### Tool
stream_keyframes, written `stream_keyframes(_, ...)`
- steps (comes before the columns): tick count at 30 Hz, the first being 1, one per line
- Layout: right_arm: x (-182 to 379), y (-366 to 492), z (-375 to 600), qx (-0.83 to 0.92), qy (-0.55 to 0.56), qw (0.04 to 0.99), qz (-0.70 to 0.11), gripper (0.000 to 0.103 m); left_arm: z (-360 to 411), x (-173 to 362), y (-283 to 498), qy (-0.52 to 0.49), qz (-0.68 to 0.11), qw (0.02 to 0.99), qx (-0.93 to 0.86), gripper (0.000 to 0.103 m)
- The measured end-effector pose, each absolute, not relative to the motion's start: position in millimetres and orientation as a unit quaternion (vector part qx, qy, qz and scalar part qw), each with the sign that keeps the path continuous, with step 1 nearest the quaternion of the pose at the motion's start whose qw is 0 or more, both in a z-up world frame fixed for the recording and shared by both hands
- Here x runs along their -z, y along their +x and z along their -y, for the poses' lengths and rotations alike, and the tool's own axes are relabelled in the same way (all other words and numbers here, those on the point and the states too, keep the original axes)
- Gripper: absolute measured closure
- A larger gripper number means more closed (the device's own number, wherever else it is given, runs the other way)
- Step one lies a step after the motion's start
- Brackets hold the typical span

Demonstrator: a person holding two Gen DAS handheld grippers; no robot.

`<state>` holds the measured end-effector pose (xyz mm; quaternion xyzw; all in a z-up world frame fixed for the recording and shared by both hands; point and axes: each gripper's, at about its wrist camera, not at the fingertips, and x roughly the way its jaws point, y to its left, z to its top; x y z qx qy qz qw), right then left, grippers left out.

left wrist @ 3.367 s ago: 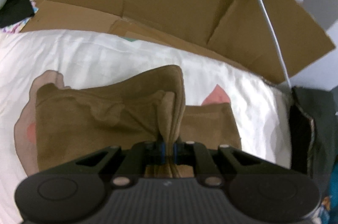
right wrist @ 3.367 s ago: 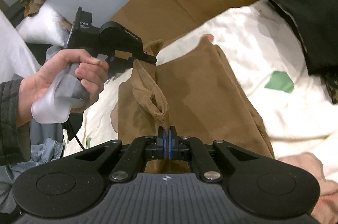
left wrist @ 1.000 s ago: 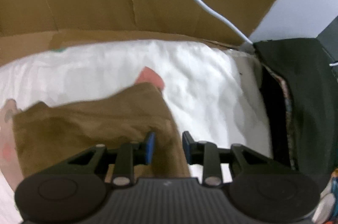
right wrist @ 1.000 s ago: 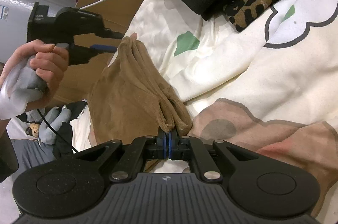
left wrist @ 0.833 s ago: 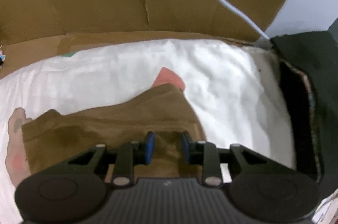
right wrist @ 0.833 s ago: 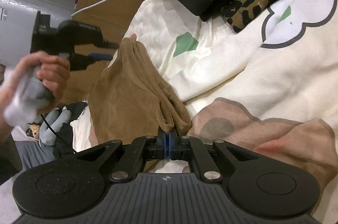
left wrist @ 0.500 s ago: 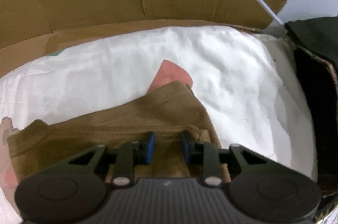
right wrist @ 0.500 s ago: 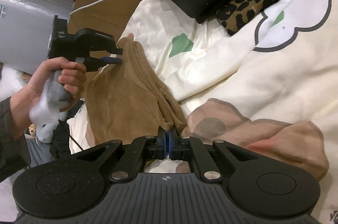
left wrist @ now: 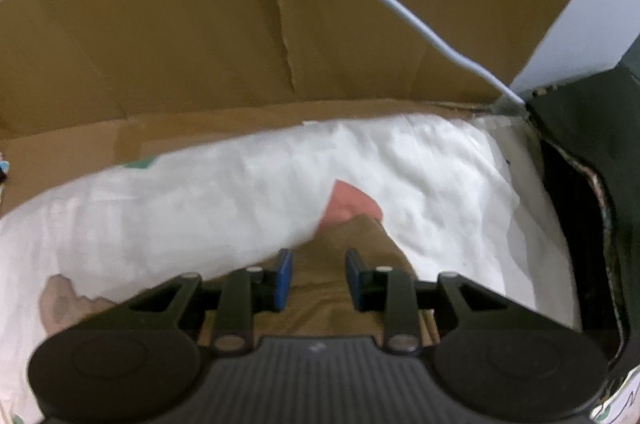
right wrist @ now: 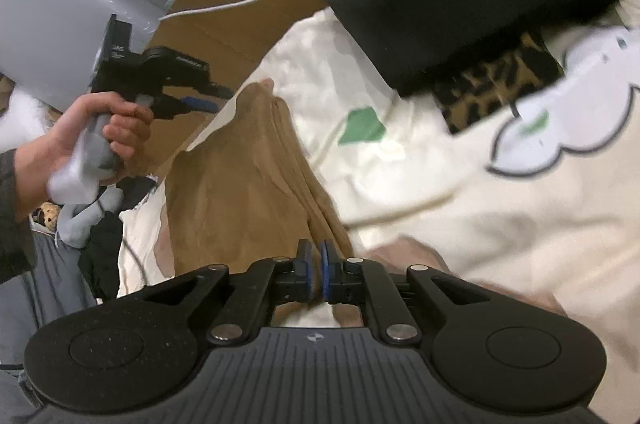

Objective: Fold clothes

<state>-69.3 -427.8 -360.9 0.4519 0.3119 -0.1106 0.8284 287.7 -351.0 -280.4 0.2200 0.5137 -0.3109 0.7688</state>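
Both claws hang over the folded brown garment [right wrist: 240, 184] on the bed sheet [right wrist: 440, 184]. Left claw [left wrist: 316, 278] is spread, empty. Right claw [right wrist: 315, 264] is opening, its pads just apart, pinching nothing.

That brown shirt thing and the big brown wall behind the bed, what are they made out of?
The brown garment looks like soft knit cloth, maybe cotton: matte, limp, lying in folds and creases. The exact fibre can't be told. The wall behind the white bedding is a cardboard sheet: flat, dull tan, stiff, with straight crease lines and a cut edge along its top.
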Motion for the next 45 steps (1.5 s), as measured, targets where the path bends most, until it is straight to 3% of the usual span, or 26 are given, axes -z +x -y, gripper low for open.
stream_keyframes(5,366,-53,428,0.109,0.449,0.827,-0.321,0.074,330,259,289,0.229,-0.513,0.775,0.288,0.067)
stream_keyframes(8,369,-47,430,0.108,0.444,0.822,-0.339,0.074,311,245,289,0.233,-0.512,0.778,0.28,0.065)
stream_keyframes(10,369,-45,431,0.105,0.431,0.826,-0.348,0.074,295,236,289,0.225,-0.509,0.783,0.277,0.059)
stream_keyframes(15,369,-40,434,0.103,0.399,0.832,-0.37,0.07,245,234,285,0.185,-0.52,0.79,0.266,0.058)
stream_keyframes(17,373,-38,436,0.11,0.395,0.831,-0.377,0.058,225,238,280,0.179,-0.531,0.783,0.27,0.058)
stream_keyframes(25,380,-21,435,0.089,0.392,0.82,-0.408,0.058,162,258,252,0.153,-0.568,0.748,0.308,0.058)
stream_keyframes(31,383,-11,434,0.076,0.377,0.817,-0.43,0.059,132,277,223,0.14,-0.602,0.704,0.349,0.064)
stream_keyframes(33,383,-8,434,0.075,0.37,0.817,-0.435,0.065,126,283,213,0.147,-0.61,0.689,0.364,0.067)
stream_keyframes(35,383,-5,433,0.068,0.365,0.818,-0.44,0.079,119,290,205,0.155,-0.616,0.677,0.372,0.069)
stream_keyframes(38,382,0,430,0.067,0.352,0.82,-0.447,0.088,108,302,195,0.164,-0.628,0.66,0.38,0.074)
stream_keyframes(45,383,4,433,0.075,0.359,0.809,-0.46,0.09,94,325,178,0.193,-0.636,0.621,0.415,0.078)
